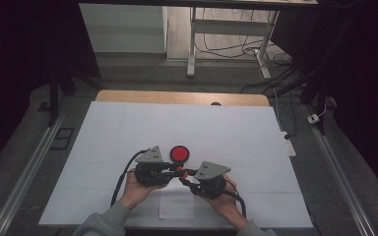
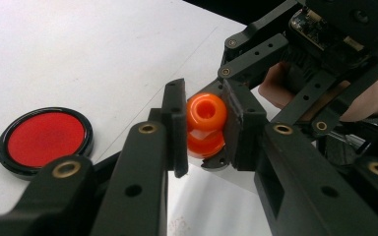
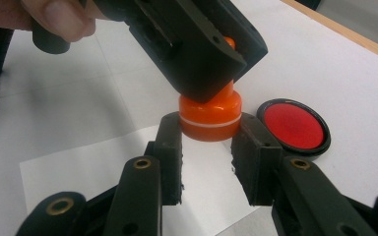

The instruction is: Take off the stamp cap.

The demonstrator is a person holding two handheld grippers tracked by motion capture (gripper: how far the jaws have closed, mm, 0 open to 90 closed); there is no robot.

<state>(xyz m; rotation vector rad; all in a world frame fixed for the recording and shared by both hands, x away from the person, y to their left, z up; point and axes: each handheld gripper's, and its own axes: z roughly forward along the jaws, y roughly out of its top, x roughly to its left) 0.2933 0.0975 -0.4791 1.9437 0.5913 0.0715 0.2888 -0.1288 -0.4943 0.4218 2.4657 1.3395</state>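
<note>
A small orange plastic piece (image 1: 179, 172) hangs just above the table between both grippers. It has a rounded top with a hole (image 2: 205, 110) and a wider round base with a pale seam (image 3: 209, 112). My left gripper (image 2: 204, 98) is shut on the rounded top, with its pads pressed on either side. From the other side, my right gripper (image 3: 209, 125) is shut on the base. In the high view the left gripper (image 1: 170, 170) and right gripper (image 1: 185, 179) meet tip to tip near the table's front middle. A hand holds each one.
A red disc with a black rim (image 1: 179, 153) lies flat on the white table cover (image 1: 128, 132) just beyond the grippers. A small white sheet of paper (image 1: 176, 205) lies under the hands. The table's wooden far edge (image 1: 177, 97) borders a floor with cables.
</note>
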